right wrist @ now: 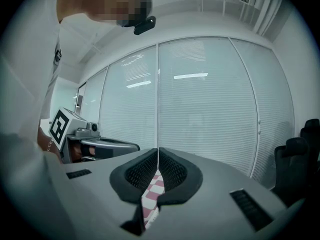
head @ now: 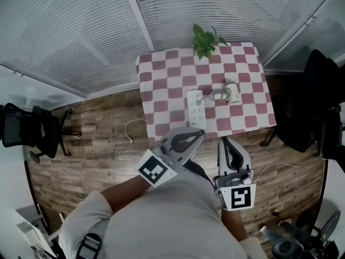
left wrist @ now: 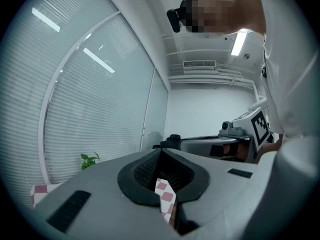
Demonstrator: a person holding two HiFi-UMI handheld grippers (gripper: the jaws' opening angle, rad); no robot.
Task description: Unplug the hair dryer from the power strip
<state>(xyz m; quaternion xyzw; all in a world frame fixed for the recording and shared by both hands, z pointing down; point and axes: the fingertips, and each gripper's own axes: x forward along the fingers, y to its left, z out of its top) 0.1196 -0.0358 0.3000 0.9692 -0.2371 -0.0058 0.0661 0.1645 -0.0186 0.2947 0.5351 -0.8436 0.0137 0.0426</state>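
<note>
In the head view a white power strip (head: 197, 109) lies on the table's red-and-white checked cloth (head: 161, 85). A white hair dryer (head: 230, 92) lies just right of it, its cord running to the strip. Both grippers hang short of the table's near edge, apart from these things. My left gripper (head: 201, 132) (left wrist: 161, 151) is shut with nothing between its fingers. My right gripper (head: 225, 140) (right wrist: 158, 150) is shut and empty too. Each gripper view shows only a sliver of checked cloth below the closed tips.
A potted plant (head: 204, 41) (left wrist: 89, 159) stands at the table's far edge. Black chairs sit at the left (head: 27, 128) and right (head: 318, 107). A white cable (head: 132, 131) lies on the wooden floor left of the table. Blinds cover the windows behind.
</note>
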